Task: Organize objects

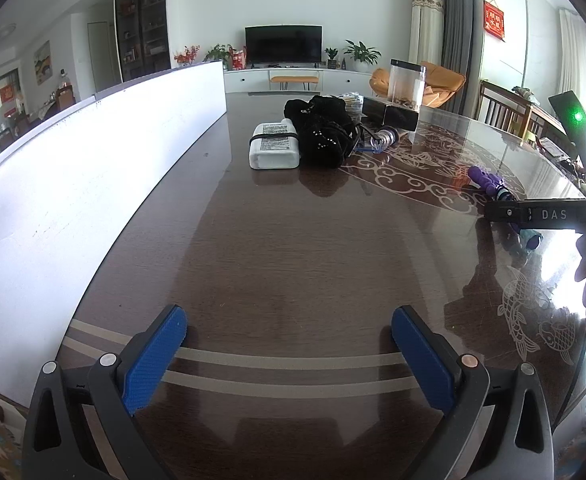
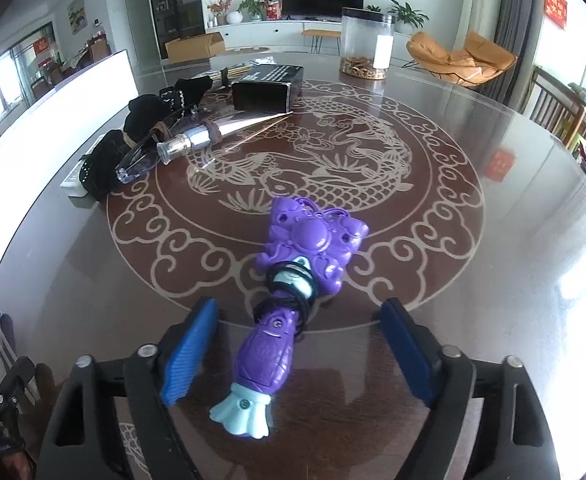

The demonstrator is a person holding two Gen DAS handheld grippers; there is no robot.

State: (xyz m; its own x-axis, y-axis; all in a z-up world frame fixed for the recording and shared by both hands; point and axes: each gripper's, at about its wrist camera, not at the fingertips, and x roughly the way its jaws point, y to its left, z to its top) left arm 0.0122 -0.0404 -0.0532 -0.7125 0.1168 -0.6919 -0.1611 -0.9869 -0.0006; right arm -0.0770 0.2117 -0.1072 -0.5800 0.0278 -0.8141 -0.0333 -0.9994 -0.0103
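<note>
Right gripper (image 2: 297, 324) spread around purple toy wand (image 2: 281, 320), left gripper (image 1: 289, 328) apart, unladen

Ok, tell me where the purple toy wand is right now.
In the right wrist view the purple toy wand lies on the table's carp inlay, its handle between the open right gripper fingers. The left wrist view shows it at far right.

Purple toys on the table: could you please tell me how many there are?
1. The purple toy wand lies on the table, its handle between the open fingers of the right gripper, not gripped. The black clothing could hide others.
</note>
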